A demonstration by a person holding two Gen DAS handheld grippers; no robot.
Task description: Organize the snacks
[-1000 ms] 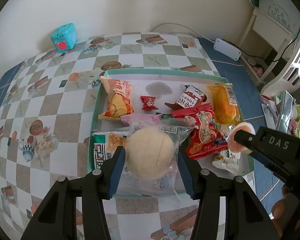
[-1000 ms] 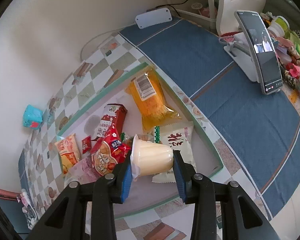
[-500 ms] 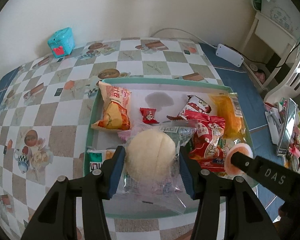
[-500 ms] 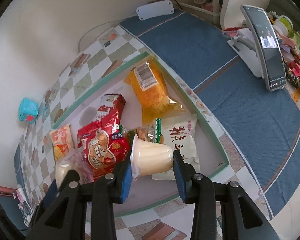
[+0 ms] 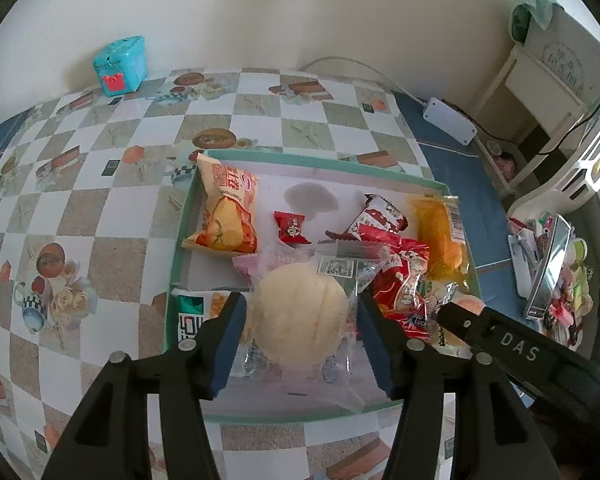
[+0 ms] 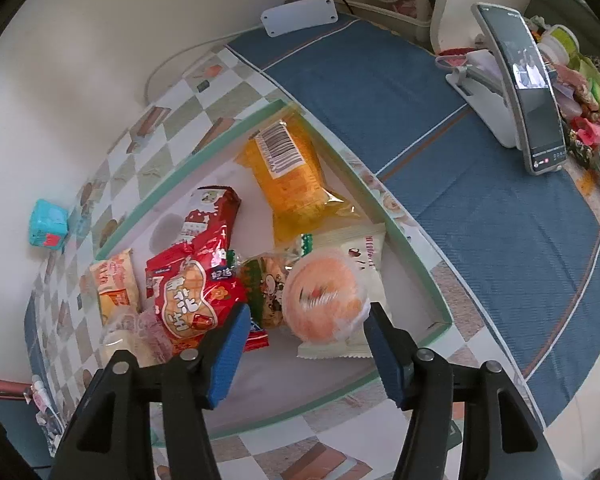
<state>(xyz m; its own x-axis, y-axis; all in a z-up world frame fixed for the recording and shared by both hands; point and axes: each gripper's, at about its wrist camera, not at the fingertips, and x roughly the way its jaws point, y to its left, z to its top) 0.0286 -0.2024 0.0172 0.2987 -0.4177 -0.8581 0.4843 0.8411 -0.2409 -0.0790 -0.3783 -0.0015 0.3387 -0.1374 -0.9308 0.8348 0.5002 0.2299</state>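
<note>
Right gripper (image 6: 304, 350): jaws opening, blue pads clear of the jelly cup (image 6: 324, 300) on both sides. The cup lies on its side between them, atop a white packet (image 6: 356, 256), blurred as if just let go; judged a release into the tray (image 6: 416, 268).

Left gripper (image 5: 300, 344): jaws opening around the bun (image 5: 300, 316) in its clear wrapper. Left pad just beside the wrapper, right pad touching its loose film at most; no squeeze shows. The bun rests at the near side of the tray, partly over a green-and-white packet (image 5: 192, 312) and a pink one (image 5: 260, 260); judged set down there for want of bare floor.

Tray contents, outward: red peanut bag (image 6: 188, 300) in the middle, overlapping neighbours; red-brown bar (image 5: 380, 218) and small red sweet (image 5: 292, 228) behind; orange chip packet (image 5: 228, 212) at the far left; yellow cake packet (image 6: 292, 176) along the right wall. Heaped, not sorted.

Bench (image 5: 100, 208): checked cloth, tray near its front. Teal box (image 5: 120, 64) by the wall, well apart. Phone on stand (image 6: 532, 92) on the blue cloth, outside the task.
</note>
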